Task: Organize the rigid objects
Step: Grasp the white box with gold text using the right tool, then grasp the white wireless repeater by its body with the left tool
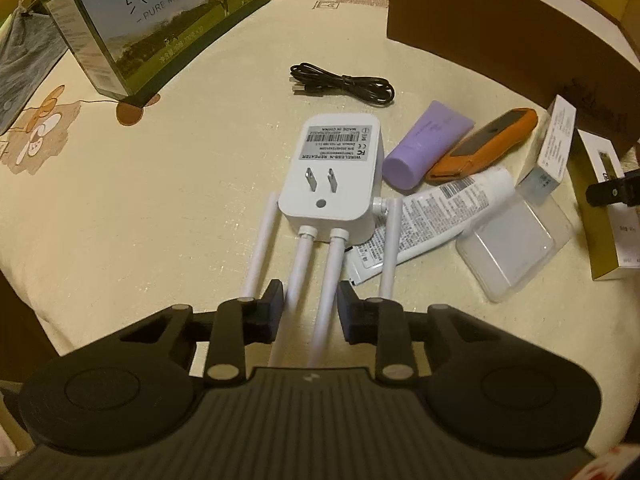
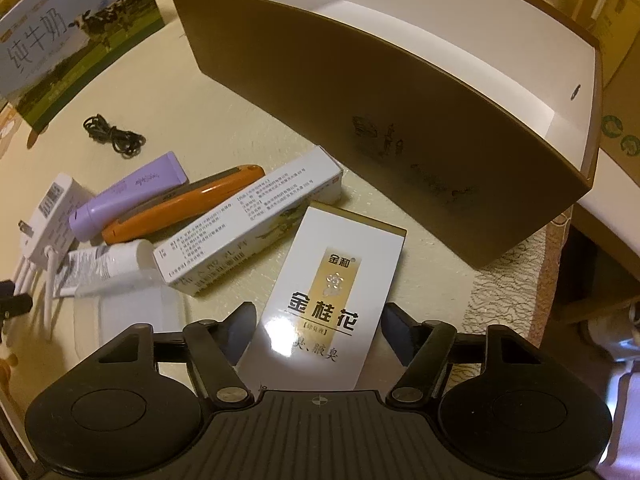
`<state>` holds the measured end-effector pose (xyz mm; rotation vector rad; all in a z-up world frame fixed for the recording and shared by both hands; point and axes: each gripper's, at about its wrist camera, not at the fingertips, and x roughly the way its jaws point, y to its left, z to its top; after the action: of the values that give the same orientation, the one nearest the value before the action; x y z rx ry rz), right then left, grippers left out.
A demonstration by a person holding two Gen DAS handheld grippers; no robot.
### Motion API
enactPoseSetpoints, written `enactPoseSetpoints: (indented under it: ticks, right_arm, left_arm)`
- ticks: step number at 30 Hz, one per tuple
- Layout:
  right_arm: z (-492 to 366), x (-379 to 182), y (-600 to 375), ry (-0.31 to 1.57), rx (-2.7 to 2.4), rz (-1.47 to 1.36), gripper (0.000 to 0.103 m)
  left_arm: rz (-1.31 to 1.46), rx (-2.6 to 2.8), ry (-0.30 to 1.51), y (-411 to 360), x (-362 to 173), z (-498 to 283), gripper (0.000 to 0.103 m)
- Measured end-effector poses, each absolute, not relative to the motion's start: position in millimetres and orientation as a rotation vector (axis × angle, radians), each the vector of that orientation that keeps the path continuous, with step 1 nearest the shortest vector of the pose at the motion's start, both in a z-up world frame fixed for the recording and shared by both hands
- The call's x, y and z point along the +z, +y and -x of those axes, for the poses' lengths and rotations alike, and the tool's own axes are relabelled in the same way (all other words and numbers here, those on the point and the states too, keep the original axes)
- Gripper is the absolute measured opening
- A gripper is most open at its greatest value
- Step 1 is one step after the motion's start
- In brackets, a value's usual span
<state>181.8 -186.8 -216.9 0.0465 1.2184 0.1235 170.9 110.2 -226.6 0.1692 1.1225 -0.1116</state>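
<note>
Left gripper, jaws narrowed around the two middle white antennas of the white plastic wireless repeater; pads close beside the rods, firm contact not certain. Probably chosen as a handle, the slim rods being easier to pinch than the broad body. Repeater lying label-up on the cream tablecloth, plug prongs upward, four antennas trailing toward the camera.

Right gripper, jaws about half open, straddling the glossy white-and-gold carton with Chinese lettering; a gap visible at the right pad, so no clamp yet. Carton flat on the cloth, its near end between the fingers, just before the large brown open box with white interior, the likely destination and still bare inside as far as visible.

Farther out, a loose cluster: lilac squeeze tube, orange pen-shaped device, white printed tube, long white medicine carton, coiled black cable, clear plastic case. Milk carton box standing behind.
</note>
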Motion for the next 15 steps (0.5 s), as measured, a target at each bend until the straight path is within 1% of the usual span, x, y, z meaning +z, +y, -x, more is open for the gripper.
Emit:
enactPoseSetpoints:
  ticks: [5,15]
  right_arm:
    - [-177.9,-216.9,-190.0,1.213,0.155,-0.015,0.063]
    - [-170.4,-217.2,-194.2,1.218,0.184,0.016,0.063]
  left_arm:
    - [-0.178,-0.11,1.123,119.5,-223.1,-157.6,0.024]
    - [-0.094,-0.051,1.212,125.5,-213.5,-110.2,0.024]
